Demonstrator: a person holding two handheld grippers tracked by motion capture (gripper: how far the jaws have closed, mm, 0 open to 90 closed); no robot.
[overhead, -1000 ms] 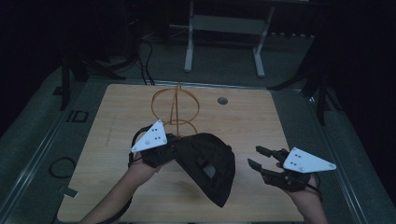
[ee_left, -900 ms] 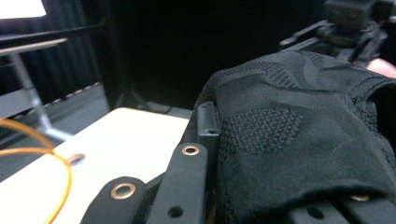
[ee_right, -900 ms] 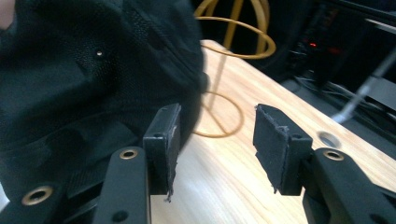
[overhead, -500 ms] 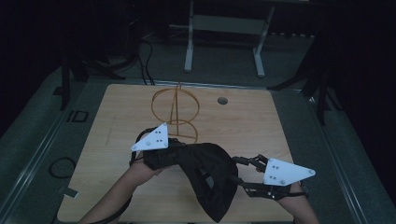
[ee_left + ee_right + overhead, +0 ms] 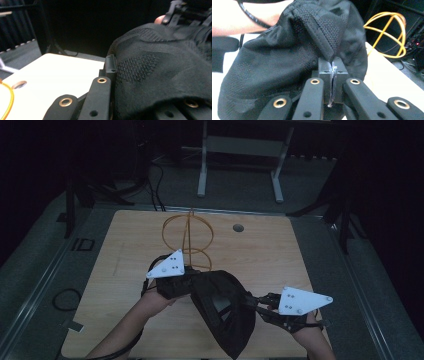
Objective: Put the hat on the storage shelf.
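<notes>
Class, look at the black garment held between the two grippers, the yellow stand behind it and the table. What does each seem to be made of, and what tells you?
Black garment: knitted synthetic-looking fabric, matt; a mesh weave and a stitched hem show.
Yellow stand: thin hoops and rods, probably coated wire or plastic; smooth.
Table: pale wood or wood-look laminate; faint grain, even surface.
</notes>
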